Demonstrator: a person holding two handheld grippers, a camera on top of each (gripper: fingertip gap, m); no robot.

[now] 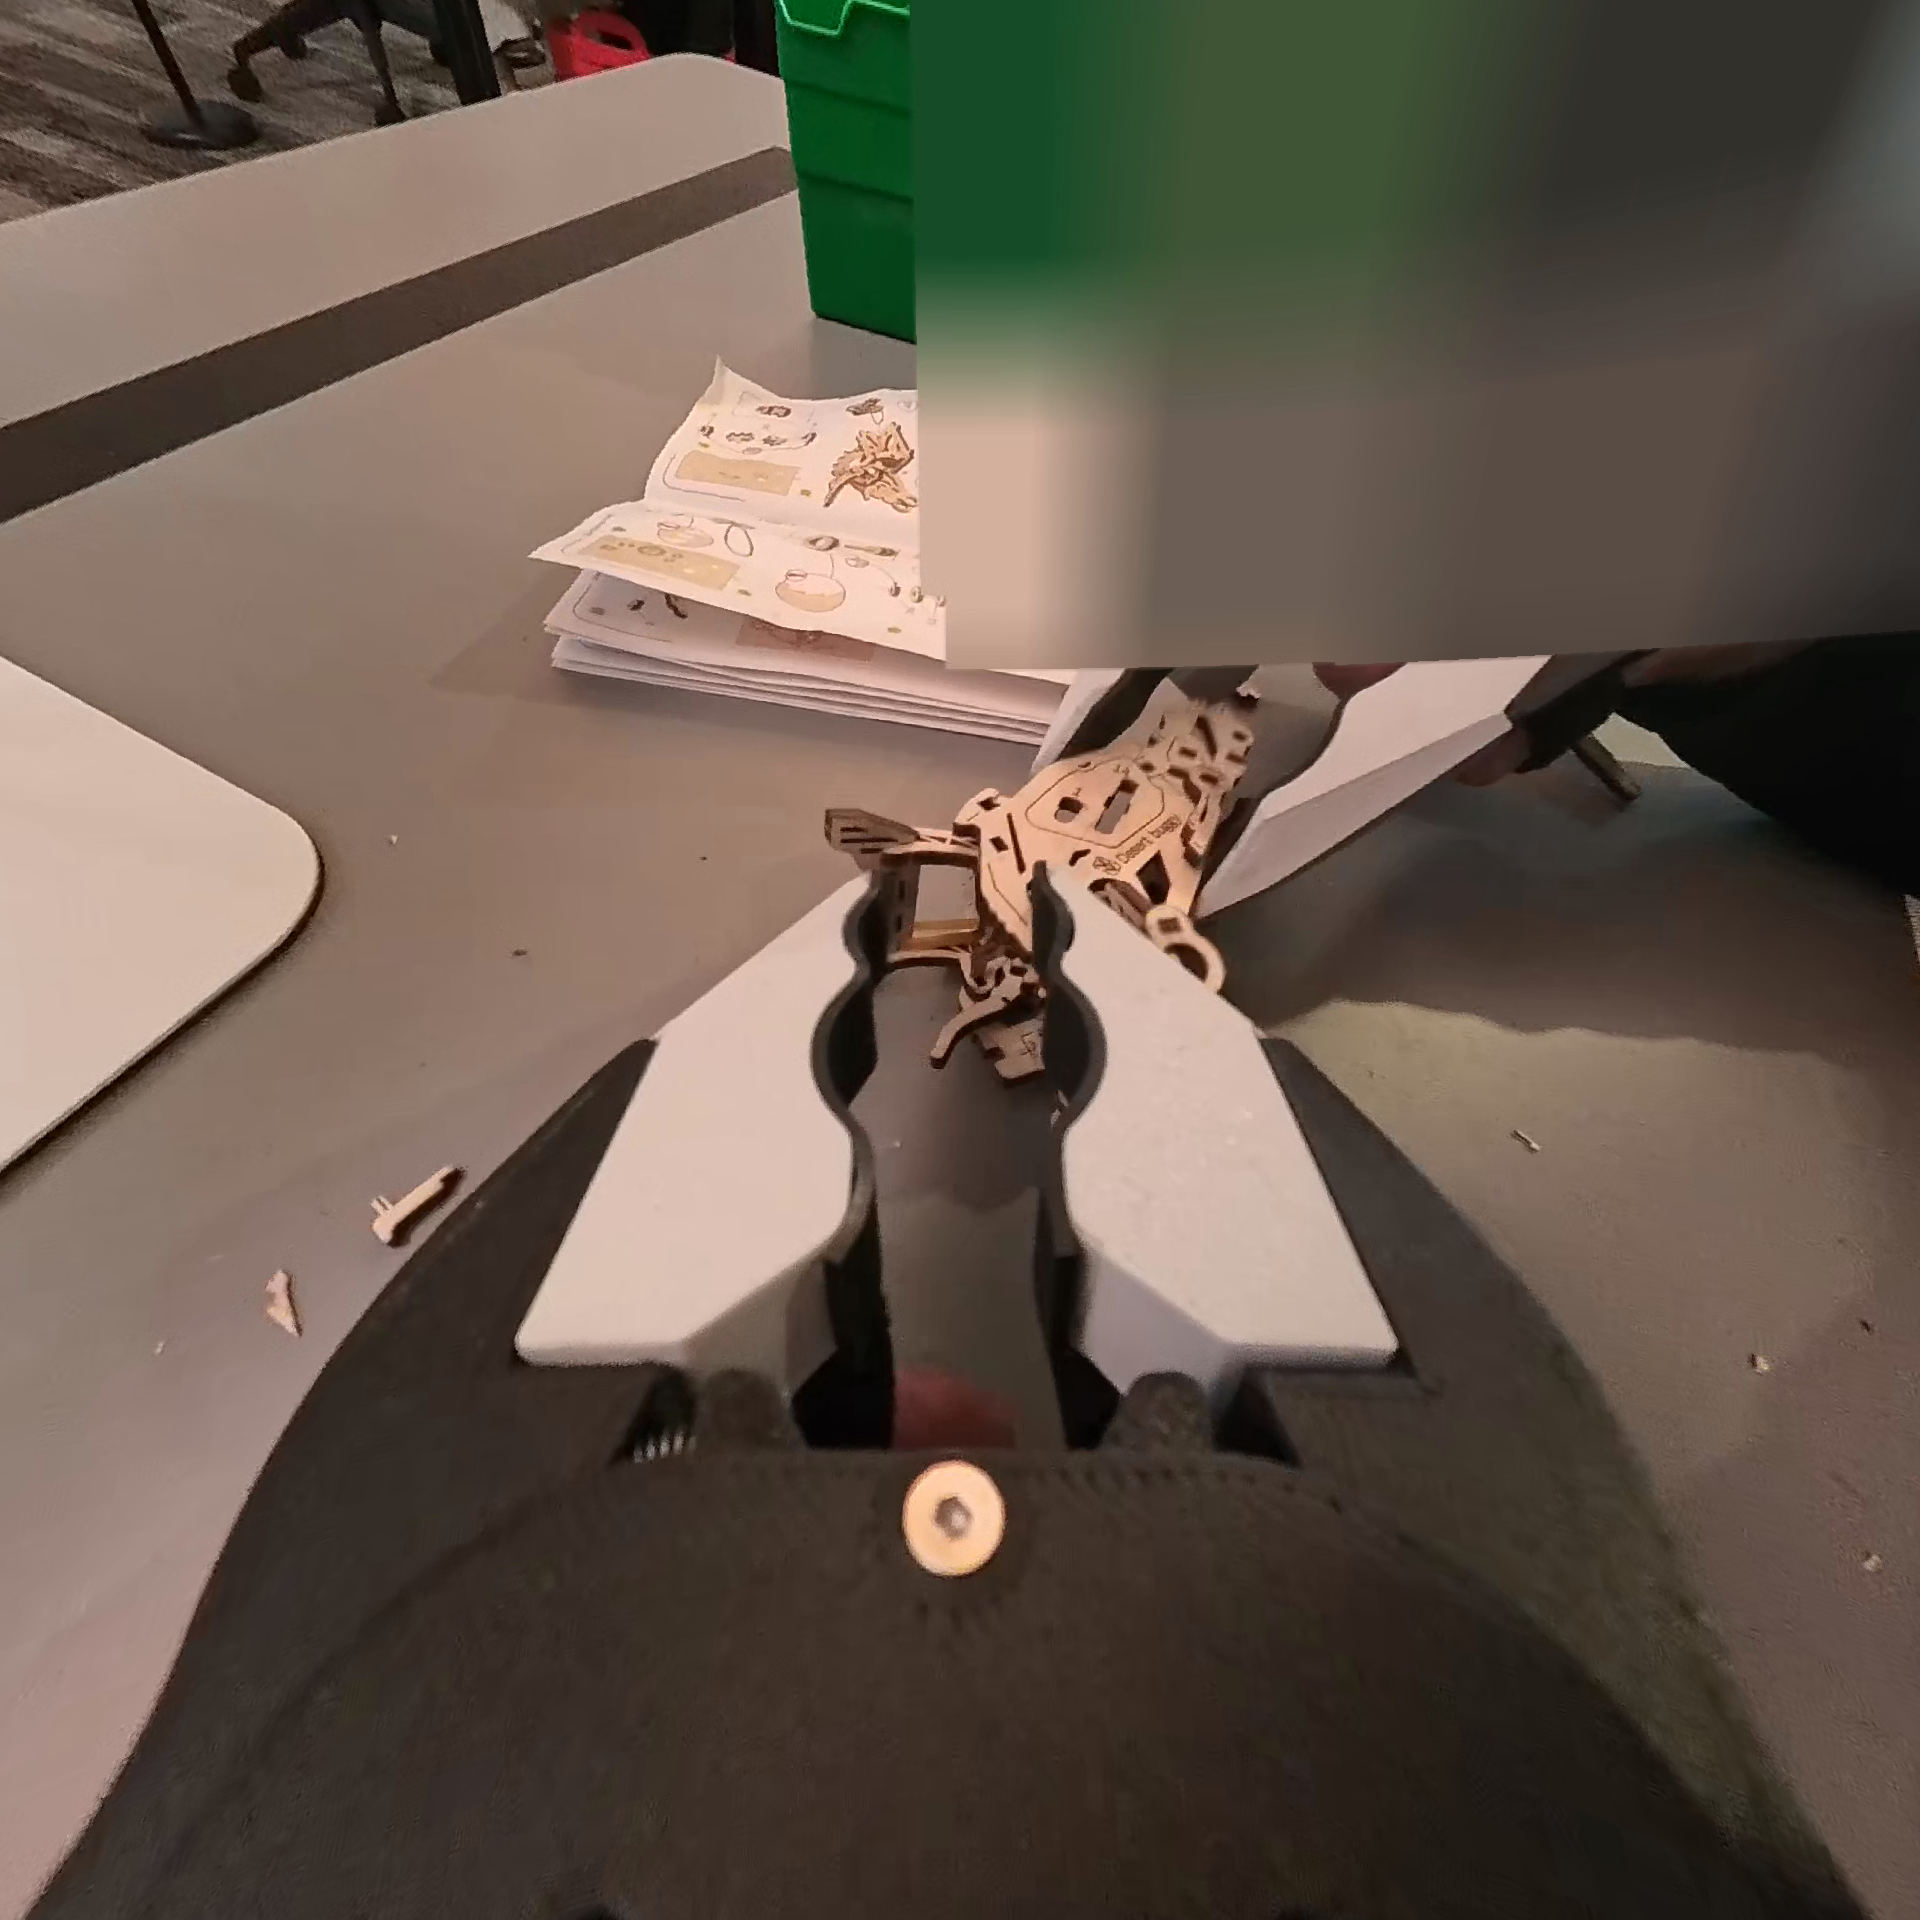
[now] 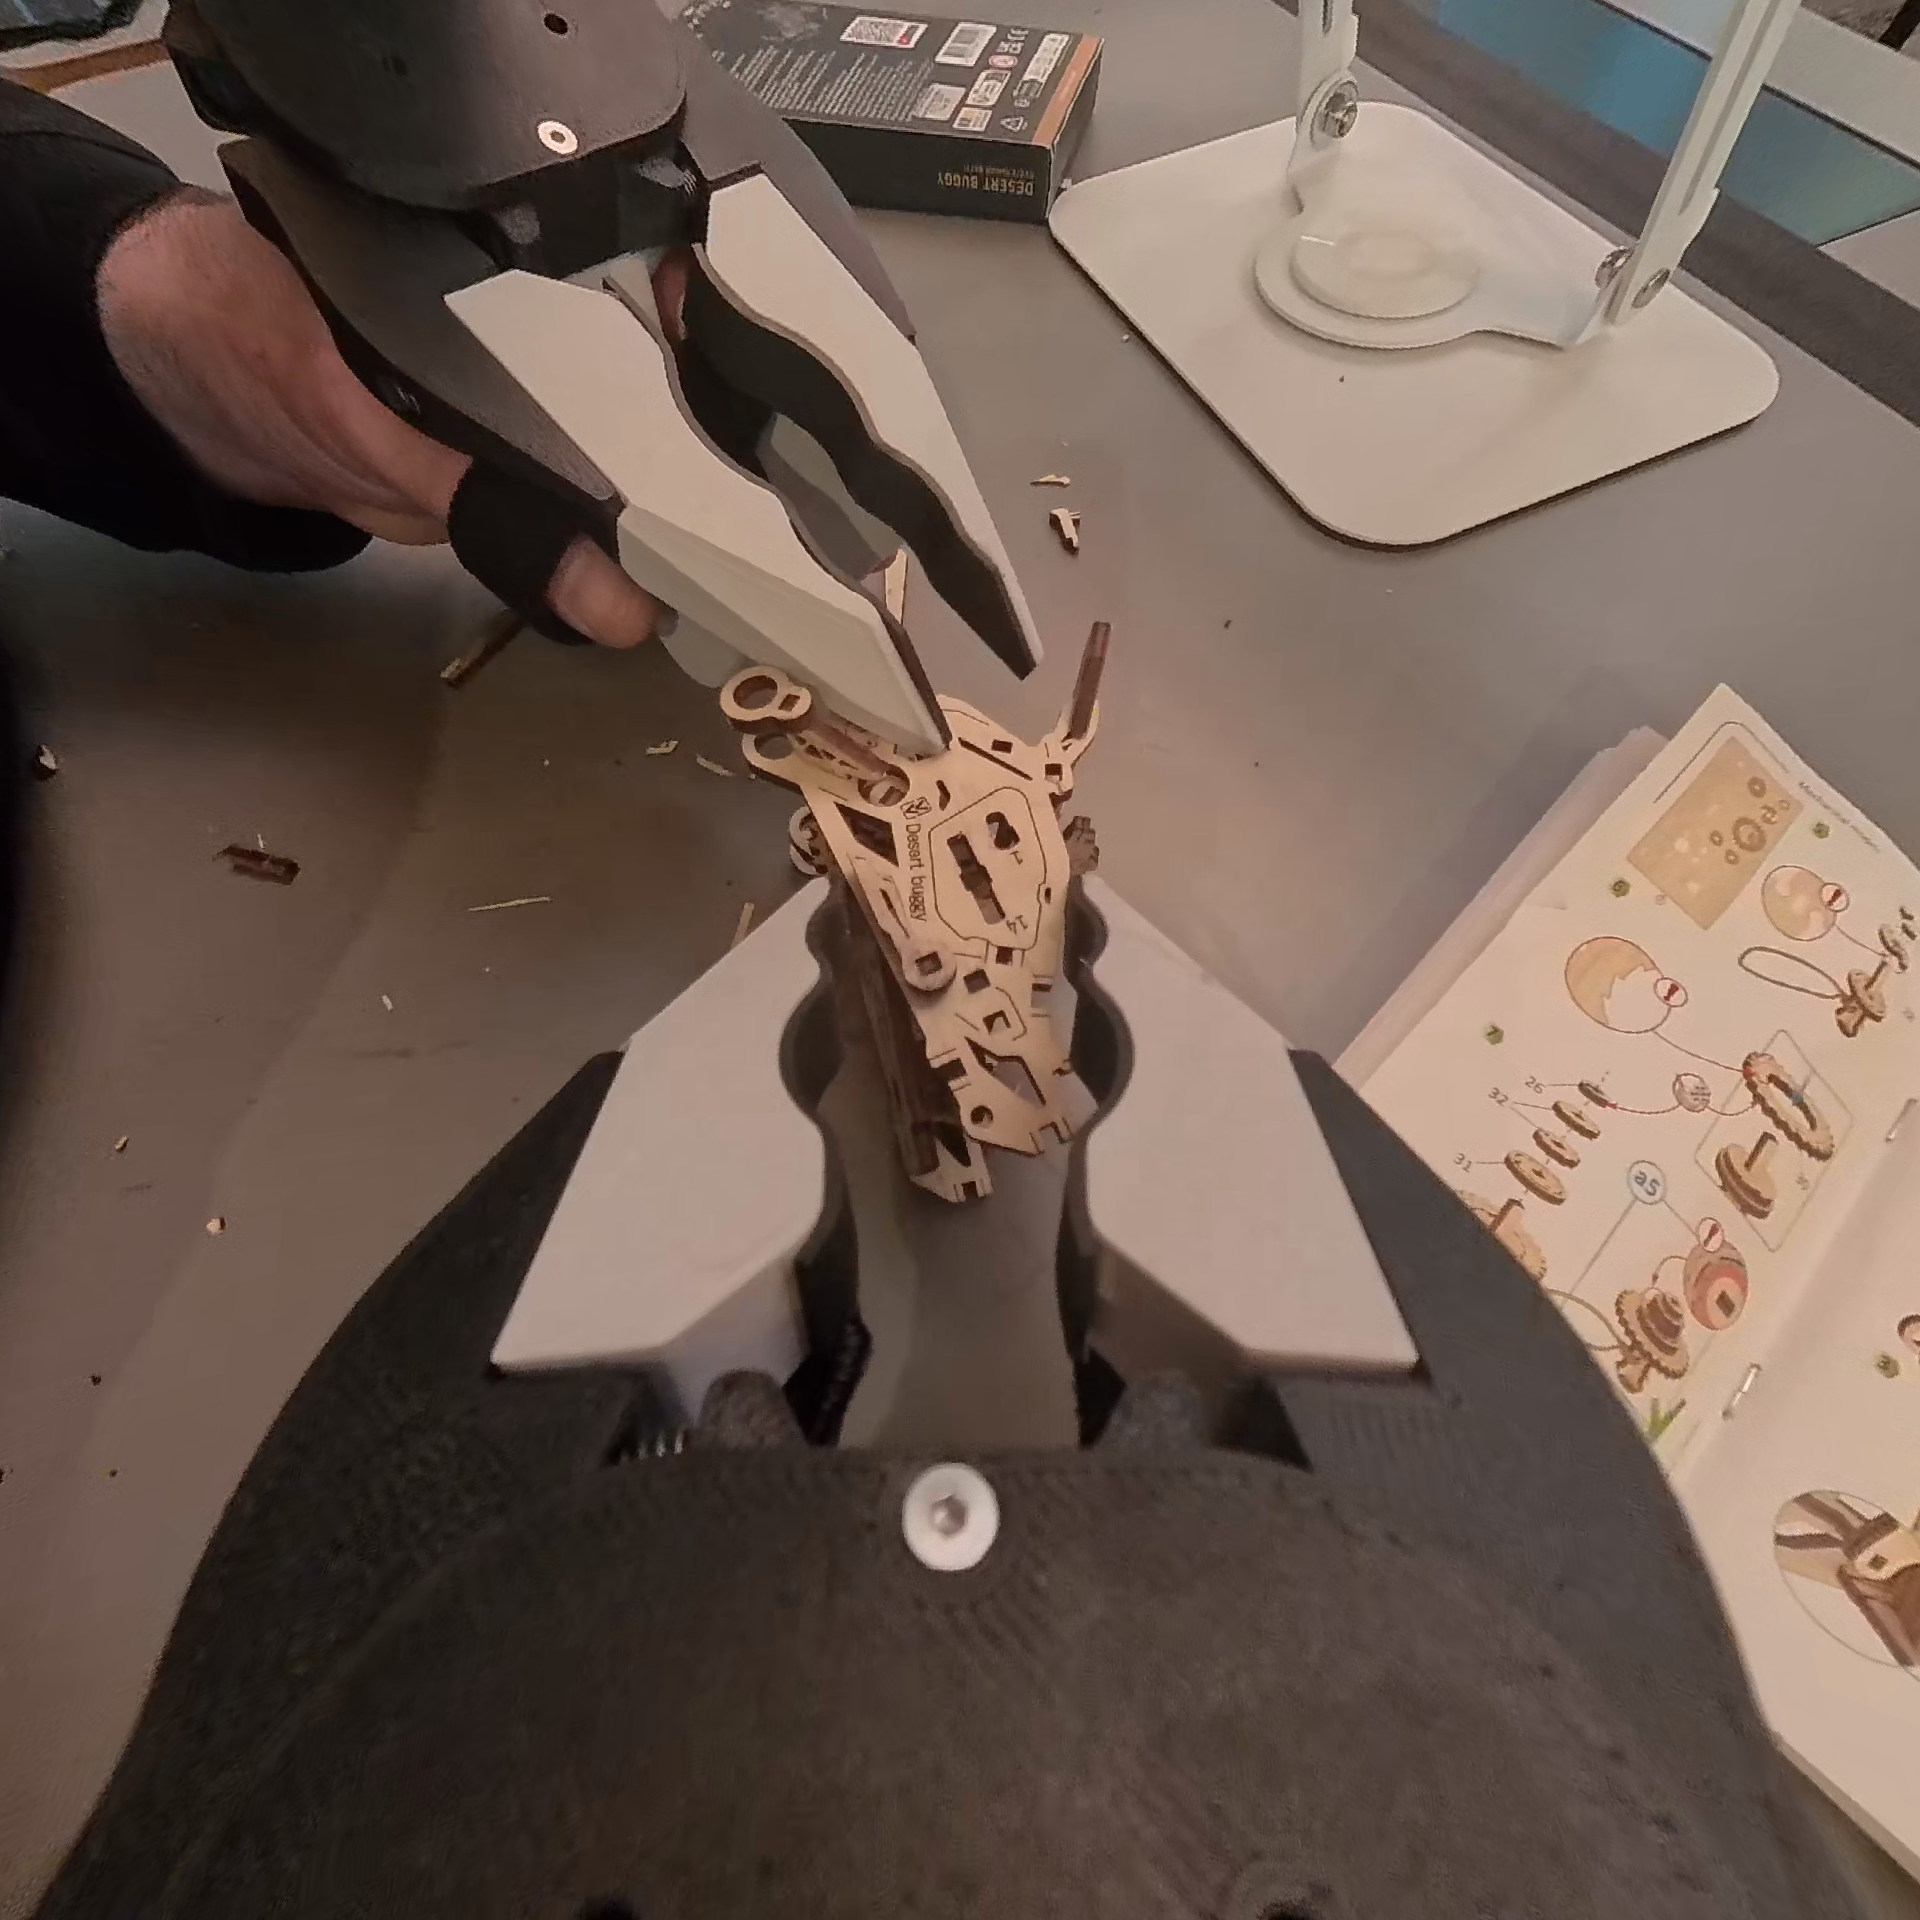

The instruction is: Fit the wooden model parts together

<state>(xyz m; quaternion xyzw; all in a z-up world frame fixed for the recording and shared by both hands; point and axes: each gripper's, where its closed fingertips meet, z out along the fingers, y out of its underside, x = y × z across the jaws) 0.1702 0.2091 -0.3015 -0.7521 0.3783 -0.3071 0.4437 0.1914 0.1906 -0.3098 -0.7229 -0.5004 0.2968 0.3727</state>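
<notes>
Plywood chassis [image 2: 971, 935] sits in my right gripper [image 2: 951, 935], clamped edge-on between the pads, slotted plate facing up. I judge that hold deliberate: a fixed base with the far end clear for work. Its jaws are set to the width of the frame, no wider.

Just past it, my left gripper [image 1: 961, 914] comes in from the far left. Its fingers are narrow, tips straddling the far end of the model. Near fingertip [image 2: 914, 717] touches the plate beside the ringed arms [image 2: 769, 707]. In the left wrist view the tips bracket a small square frame [image 1: 925, 894] on that end. Whether the pads actually press on it, I cannot tell. My guess: seating or aligning that sub-part against the chassis.

Loose offcuts [image 1: 416, 1205] lie on the grey table [image 2: 312, 987], near left.

To the right, the instruction booklet [image 2: 1683, 1091] lies open, readable while both hands are busy. Farther back: white stand base [image 2: 1455, 343], dark kit box [image 2: 935, 114], green bin [image 1: 847, 166].
</notes>
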